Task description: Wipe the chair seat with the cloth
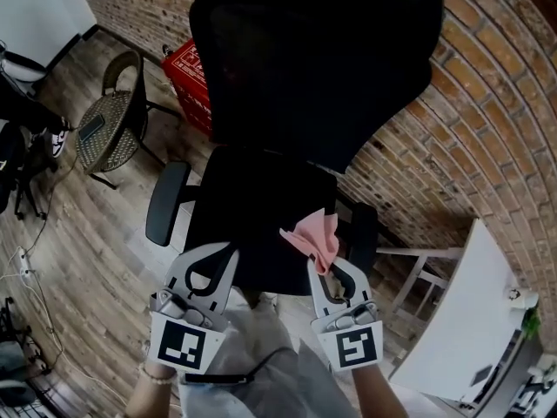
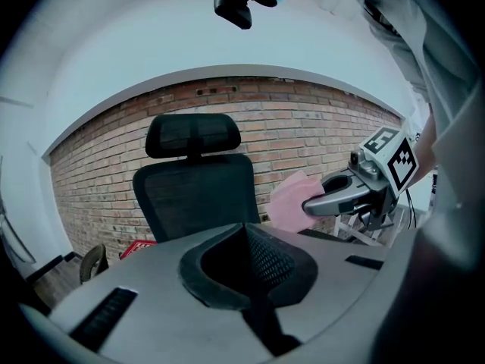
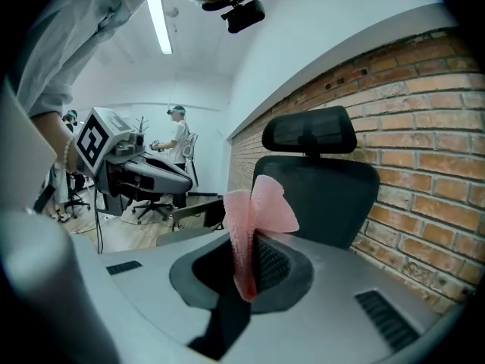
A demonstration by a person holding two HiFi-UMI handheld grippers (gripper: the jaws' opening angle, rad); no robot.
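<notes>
Right gripper clamps the pink cloth, bunched ahead of its jaws over the black chair seat at frame centre, seemingly poised for wiping; left gripper, closed and empty, hovers at lower left.

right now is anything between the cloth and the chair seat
Nothing visible. The right gripper holds the cloth at the front of the chair seat; the left gripper, shut and empty, is off to one side.

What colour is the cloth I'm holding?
Pink. The cloth shows best in the right gripper view.
</notes>
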